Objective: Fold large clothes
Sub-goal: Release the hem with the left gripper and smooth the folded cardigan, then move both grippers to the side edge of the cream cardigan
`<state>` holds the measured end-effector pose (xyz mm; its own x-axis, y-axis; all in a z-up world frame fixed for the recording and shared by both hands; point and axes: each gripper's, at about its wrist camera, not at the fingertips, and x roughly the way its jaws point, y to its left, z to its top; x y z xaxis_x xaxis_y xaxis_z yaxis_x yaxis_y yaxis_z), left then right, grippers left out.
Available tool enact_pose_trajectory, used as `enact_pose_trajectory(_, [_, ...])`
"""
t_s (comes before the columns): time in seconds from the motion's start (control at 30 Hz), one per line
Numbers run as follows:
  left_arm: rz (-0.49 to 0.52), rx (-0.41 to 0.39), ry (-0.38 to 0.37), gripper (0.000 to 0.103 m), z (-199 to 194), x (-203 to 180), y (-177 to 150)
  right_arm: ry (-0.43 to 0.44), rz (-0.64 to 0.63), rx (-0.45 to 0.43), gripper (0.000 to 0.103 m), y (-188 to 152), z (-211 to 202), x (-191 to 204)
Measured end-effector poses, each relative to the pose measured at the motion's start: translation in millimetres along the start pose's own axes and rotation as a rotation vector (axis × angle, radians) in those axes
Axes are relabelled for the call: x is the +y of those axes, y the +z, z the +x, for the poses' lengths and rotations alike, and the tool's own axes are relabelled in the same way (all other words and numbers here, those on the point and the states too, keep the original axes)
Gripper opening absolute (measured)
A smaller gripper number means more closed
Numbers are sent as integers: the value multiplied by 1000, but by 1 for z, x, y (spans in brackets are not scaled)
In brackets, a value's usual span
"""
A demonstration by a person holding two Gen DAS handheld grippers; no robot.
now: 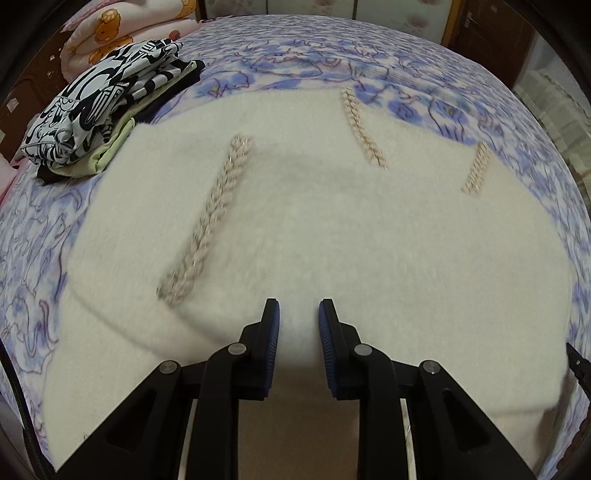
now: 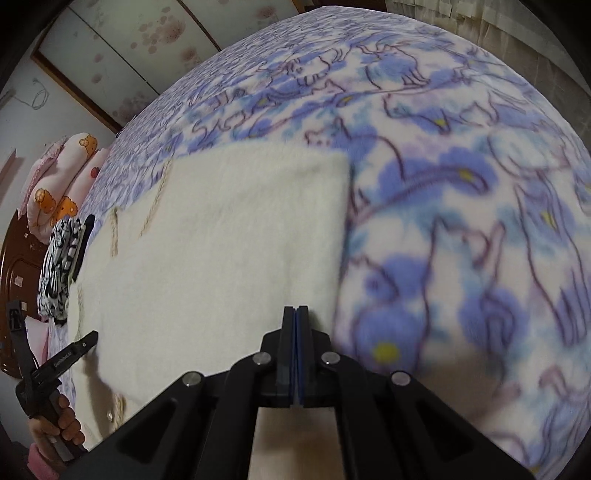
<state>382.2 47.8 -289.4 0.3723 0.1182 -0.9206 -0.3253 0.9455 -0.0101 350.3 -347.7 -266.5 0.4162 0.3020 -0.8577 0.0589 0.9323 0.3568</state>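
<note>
A cream fuzzy garment [image 1: 295,221] with braided trim strips [image 1: 210,218] lies spread flat on the bed. In the left wrist view my left gripper [image 1: 299,314] is at its near edge, pads a little apart with the thick fabric filling the gap, shut on it. The right wrist view shows the same garment [image 2: 229,229]. My right gripper [image 2: 296,310] hovers over the garment's right-hand edge, shut, with nothing visible between its pads. At the far left of that view, a hand [image 2: 62,424] holds the left gripper [image 2: 88,339] at the garment's edge.
A blue-and-white flowered cover [image 1: 332,55] lies over the bed [image 2: 461,221]. A stack of folded clothes, black-and-white print on top [image 1: 110,103], sits at the garment's far left corner. Pink cartoon bedding [image 1: 96,33] lies behind it. Wardrobe doors stand beyond.
</note>
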Motion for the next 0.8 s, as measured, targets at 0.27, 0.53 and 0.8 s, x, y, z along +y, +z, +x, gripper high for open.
enact_pose_trajectory(0.27, [174,21,-1,26,-26,2,-31,-72,-5,-16,0,-50,-34,17])
enact_pose_trajectory(0.53, [257,64,-58,26,-60,50,-94,-149,-7,39,3,-132,-59,42])
enact_pose_trajectory(0.8, [256,88,-53,39,-87,127,-158,-255,-54,24,4,-221,-86,64])
